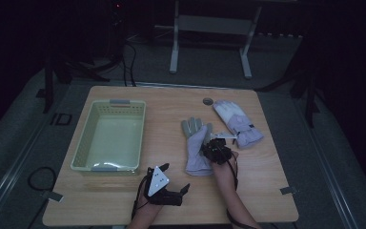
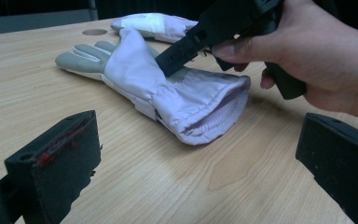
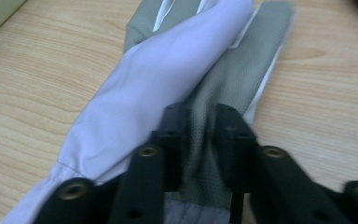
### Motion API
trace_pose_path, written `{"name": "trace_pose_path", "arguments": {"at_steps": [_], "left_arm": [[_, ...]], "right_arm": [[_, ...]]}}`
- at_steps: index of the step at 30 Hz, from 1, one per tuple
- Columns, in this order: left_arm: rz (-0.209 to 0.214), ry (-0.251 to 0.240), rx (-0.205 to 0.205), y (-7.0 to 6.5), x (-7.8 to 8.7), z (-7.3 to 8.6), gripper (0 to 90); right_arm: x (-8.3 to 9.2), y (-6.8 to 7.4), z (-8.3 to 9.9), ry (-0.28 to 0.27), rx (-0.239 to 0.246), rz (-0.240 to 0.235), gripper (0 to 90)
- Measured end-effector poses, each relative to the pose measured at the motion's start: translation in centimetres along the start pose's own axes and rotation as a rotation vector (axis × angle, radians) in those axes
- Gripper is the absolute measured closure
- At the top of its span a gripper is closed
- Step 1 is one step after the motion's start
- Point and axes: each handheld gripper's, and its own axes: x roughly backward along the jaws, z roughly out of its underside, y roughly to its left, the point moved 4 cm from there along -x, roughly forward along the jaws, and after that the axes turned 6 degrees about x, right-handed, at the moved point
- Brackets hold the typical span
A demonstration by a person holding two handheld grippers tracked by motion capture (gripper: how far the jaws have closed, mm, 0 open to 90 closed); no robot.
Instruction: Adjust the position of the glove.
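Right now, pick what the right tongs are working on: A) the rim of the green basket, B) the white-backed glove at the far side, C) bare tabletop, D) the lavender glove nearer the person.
D: the right tongs straddle a grey fold of the lavender glove, apart from the basket.

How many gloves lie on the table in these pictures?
2. The near glove lies mid-table under the right tongs; the far glove lies just behind it, toward the table's back right. None seems hidden.

Dim, underexposed high view; brighter gripper views, slight close-range blur.
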Motion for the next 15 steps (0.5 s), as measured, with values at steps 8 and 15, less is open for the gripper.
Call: {"name": "trace_pose_path", "arguments": {"at_steps": [8,15], "left_arm": [[0.0,0.002,0.003,0.0,0.0,0.0,0.0],[0.001,0.001,0.005,0.1,0.0,0.0,0.0]], "right_arm": [[2.3,-1.7,-0.9,-0.023,0.094,-0.055,52.0],[3.7,-3.9,-1.1,-0.008,0.202,-0.08,53.1]]}}
